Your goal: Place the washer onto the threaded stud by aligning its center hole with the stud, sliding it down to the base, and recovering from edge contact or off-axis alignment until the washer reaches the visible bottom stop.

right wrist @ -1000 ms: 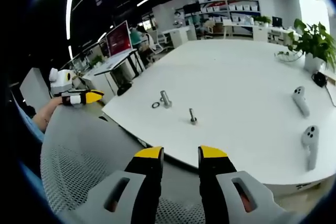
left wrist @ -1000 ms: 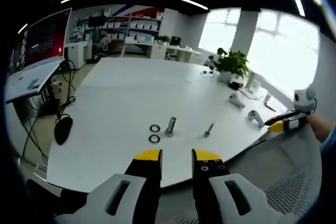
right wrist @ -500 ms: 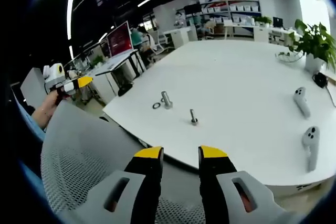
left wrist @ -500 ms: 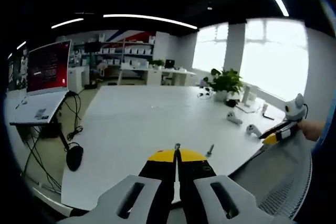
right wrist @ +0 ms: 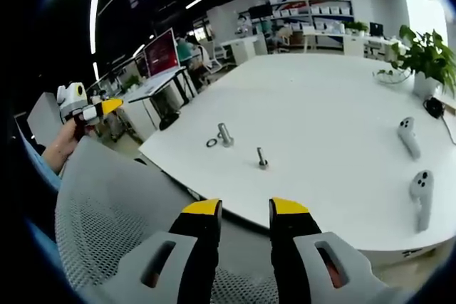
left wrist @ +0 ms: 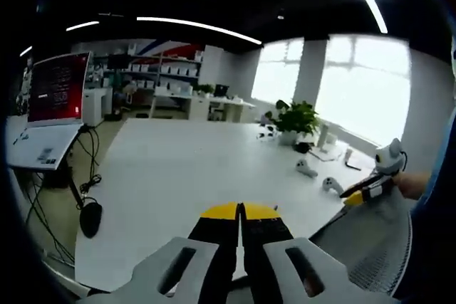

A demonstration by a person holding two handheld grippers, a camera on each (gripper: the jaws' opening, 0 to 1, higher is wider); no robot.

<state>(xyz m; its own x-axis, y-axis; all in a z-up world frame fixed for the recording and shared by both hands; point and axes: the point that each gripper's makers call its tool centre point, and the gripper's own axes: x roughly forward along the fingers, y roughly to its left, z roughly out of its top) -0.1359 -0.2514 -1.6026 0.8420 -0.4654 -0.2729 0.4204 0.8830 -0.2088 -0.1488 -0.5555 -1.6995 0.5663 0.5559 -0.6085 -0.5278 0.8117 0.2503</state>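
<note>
In the right gripper view, a thick threaded stud [right wrist: 226, 134] stands upright on the white table [right wrist: 320, 97]. A dark washer [right wrist: 211, 143] lies flat just left of it, and a thinner bolt [right wrist: 262, 159] stands nearer to me. My right gripper [right wrist: 246, 208] is open and empty, held over the chair well short of the table edge. My left gripper [right wrist: 92, 111] shows far left in a hand, away from the table. In the left gripper view its yellow-tipped jaws [left wrist: 240, 211] are pressed together with nothing seen between them, and they hide the stud area.
A grey mesh chair back [right wrist: 121, 204] lies between the grippers and the table. Two white controllers [right wrist: 407, 135] [right wrist: 420, 189] and a potted plant [right wrist: 427, 55] sit on the right side. A red monitor [left wrist: 57, 87] stands on a side desk at left.
The left gripper has gone from open to shut, and its view has tipped upward so the stud and washers are behind the jaws. The right gripper has stayed still.
</note>
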